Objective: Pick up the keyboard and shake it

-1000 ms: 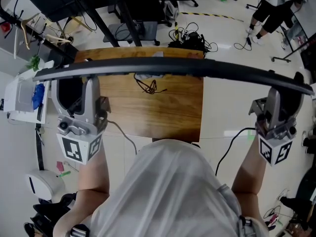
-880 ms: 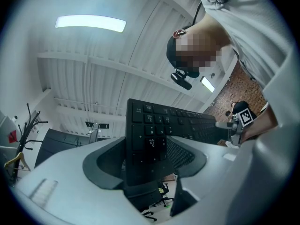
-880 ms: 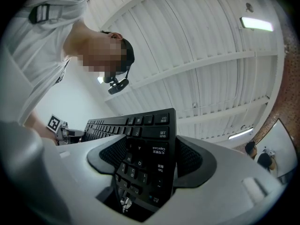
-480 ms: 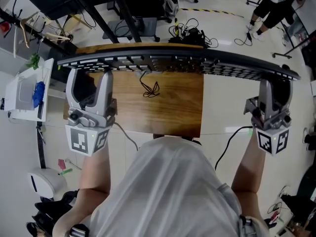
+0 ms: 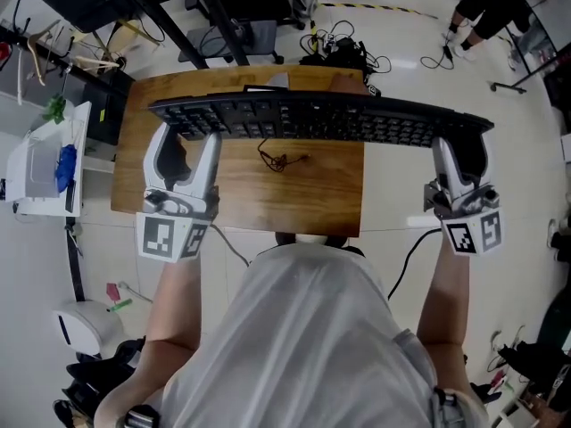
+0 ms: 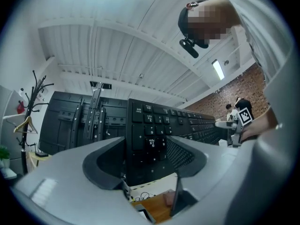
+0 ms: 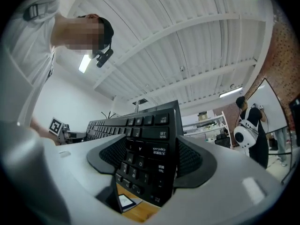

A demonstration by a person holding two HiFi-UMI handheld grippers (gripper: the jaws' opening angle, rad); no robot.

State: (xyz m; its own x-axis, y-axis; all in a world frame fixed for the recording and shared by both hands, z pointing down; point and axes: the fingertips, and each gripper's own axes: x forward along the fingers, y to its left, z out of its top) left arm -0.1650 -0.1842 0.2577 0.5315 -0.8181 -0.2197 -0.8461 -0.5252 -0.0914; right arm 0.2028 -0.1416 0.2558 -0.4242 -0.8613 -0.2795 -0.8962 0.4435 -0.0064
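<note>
black keyboard spanning between my two grippers, keys up; my left gripper is clamped on one end and my right gripper on the other, holding it level, seemingly clear of the wooden table beneath them, free to shake

**Surroundings: wooden tabletop, cluttered floor**

The wooden tabletop carries a small tangle of black cord near its middle. A white cart stands just left of it, with a blue item on top. A cable bundle lies on the floor beyond the far edge. A person stands at the far right. A coat rack stands against the dark wall.
</note>
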